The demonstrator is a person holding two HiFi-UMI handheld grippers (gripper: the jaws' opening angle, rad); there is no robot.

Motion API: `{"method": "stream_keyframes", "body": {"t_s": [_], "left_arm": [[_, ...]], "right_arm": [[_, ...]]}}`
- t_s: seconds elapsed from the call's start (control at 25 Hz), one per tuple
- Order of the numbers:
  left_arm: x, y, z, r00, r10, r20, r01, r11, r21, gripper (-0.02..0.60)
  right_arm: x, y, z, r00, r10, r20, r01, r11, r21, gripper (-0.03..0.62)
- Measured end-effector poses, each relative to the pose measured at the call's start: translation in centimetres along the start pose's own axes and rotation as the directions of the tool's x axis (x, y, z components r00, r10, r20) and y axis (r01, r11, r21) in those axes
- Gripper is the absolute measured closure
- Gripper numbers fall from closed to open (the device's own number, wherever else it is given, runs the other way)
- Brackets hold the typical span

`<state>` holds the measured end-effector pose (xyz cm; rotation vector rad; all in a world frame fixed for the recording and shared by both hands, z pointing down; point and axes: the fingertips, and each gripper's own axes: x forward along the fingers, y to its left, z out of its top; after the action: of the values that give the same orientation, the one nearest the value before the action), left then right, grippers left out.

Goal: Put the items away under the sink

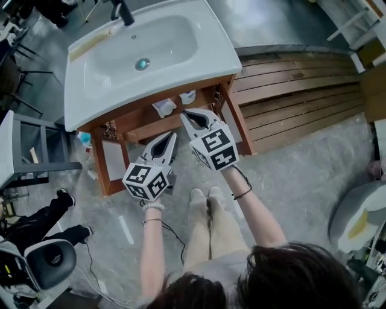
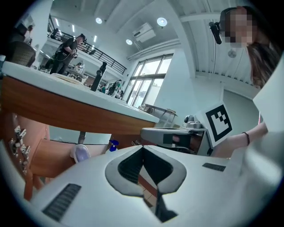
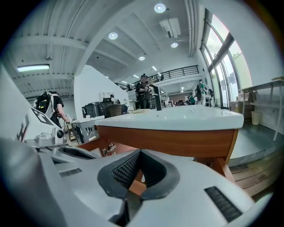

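Note:
A white sink (image 1: 151, 51) sits on a wooden vanity with a shelf (image 1: 145, 128) under it. On that shelf stand a pale bag-like item (image 1: 164, 107) and a small white container (image 1: 187, 96). Both grippers hover in front of the vanity, side by side. My left gripper (image 1: 172, 136) is shut with nothing in it, its tip short of the shelf. Beside it, the right gripper (image 1: 187, 113) is shut and empty too, its tip near the shelf's front edge. In the left gripper view the jaws (image 2: 143, 149) meet, with a whitish round item (image 2: 80, 153) and a blue-capped bottle (image 2: 113, 144) beyond. The right gripper view shows the closed jaws (image 3: 140, 153) below the sink's rim (image 3: 199, 117).
A black faucet (image 1: 123, 12) stands at the sink's back. Wooden planks (image 1: 301, 84) lie on the floor to the right of the vanity. A grey table (image 1: 12, 151) and an office chair (image 1: 51, 259) are at the left. The person's knees (image 1: 205, 202) are just behind the grippers.

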<state>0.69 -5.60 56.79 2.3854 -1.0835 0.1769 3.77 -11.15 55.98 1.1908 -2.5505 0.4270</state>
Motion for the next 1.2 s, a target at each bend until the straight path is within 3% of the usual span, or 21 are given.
{"method": "stream_keyframes", "body": {"t_s": [0.4,1.2], "left_arm": [[-0.7,-2.5,2.6,1.0,-0.001,-0.016,0.001,1.0,-0.006,0.584],[-1.6,-2.4,5.1,0.998,0.042,0.04,-0.041,0.998,-0.041,0.583]], "right_arm": [[-2.5,0.5,3.2,1.0,0.021,0.005,-0.021,1.0,0.018,0.579],[-3.6,0.4,4.1,0.998,0.07,-0.002,-0.07,0.996,0.048,0.579]]}}
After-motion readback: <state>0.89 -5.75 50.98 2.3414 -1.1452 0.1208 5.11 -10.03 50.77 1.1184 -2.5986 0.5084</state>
